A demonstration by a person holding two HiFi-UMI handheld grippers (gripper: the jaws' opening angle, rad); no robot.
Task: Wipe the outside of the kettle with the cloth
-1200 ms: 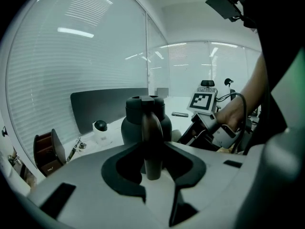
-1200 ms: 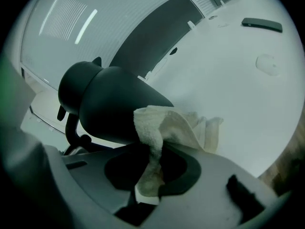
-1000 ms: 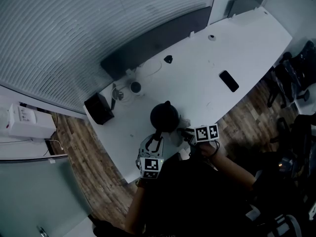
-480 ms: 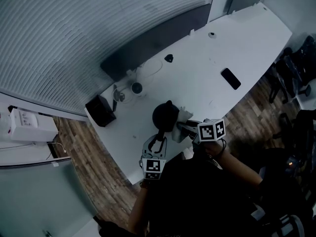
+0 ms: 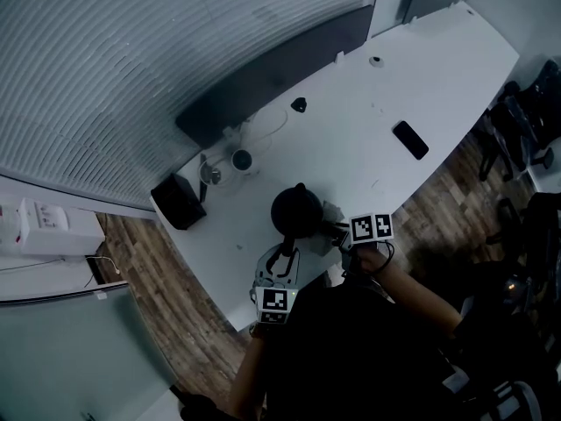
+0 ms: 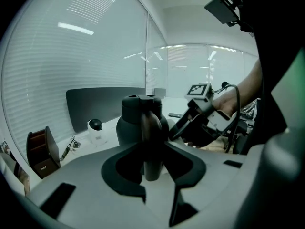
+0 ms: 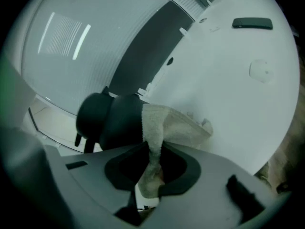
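While the left gripper (image 6: pixel 152 165) clamped the handle (image 6: pixel 151 128) of the dark, rounded kettle (image 5: pixel 295 210), the right gripper (image 7: pixel 151 175) pinched a pale terry cloth (image 7: pixel 167 125) against it.

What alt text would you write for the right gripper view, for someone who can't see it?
The right gripper pinches a pale cloth and holds it against the side of a dark kettle. Beyond them stretches a white table, with a black phone lying near its far edge.
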